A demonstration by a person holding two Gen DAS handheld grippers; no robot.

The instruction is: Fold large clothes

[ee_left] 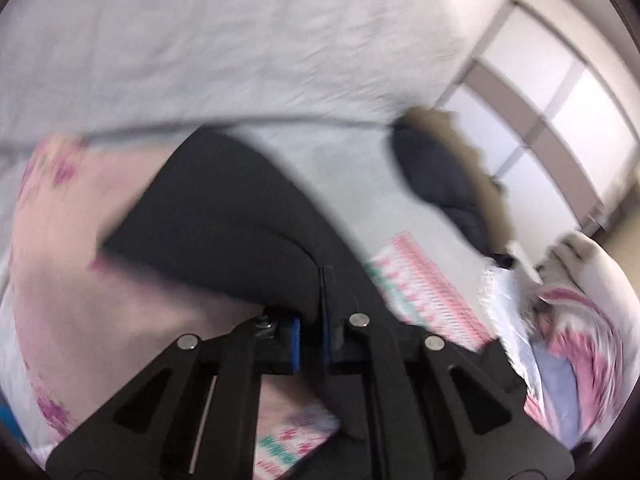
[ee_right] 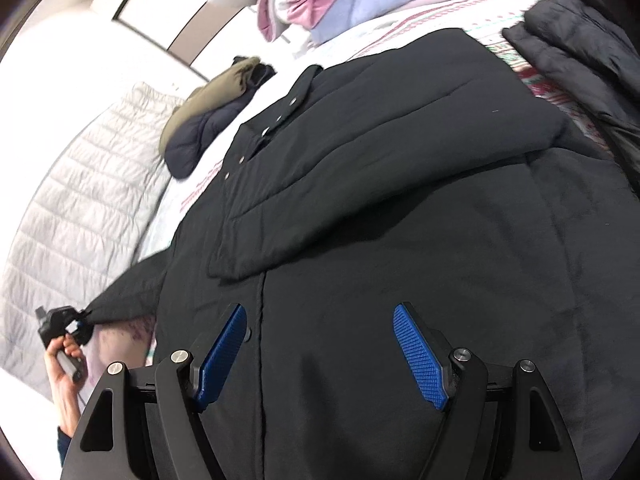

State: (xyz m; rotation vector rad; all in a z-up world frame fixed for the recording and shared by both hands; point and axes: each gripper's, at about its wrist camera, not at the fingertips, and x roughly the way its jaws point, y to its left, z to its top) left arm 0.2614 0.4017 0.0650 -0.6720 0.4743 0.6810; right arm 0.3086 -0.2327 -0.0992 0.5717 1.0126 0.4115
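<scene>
Black coat (ee_right: 400, 200) lay spread on bed (ee_right: 80, 208). Left hand-held gripper (ee_left: 310, 336) pinched its sleeve; right hand-held gripper (ee_right: 320, 352) hovered spread above. Step: folding sleeve inward. Next, probably: carry sleeve across the body.

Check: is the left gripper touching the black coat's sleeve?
Touching. The right wrist view shows the left gripper shut on the tip of the black coat sleeve; the left wrist view shows black fabric pinched between its blue pads.

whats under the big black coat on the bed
Under the black coat a patterned pink and white bedcover shows past its edges. What lies beneath its middle is covered. The left gripper pinches its sleeve end; the right gripper hovers open.
</scene>
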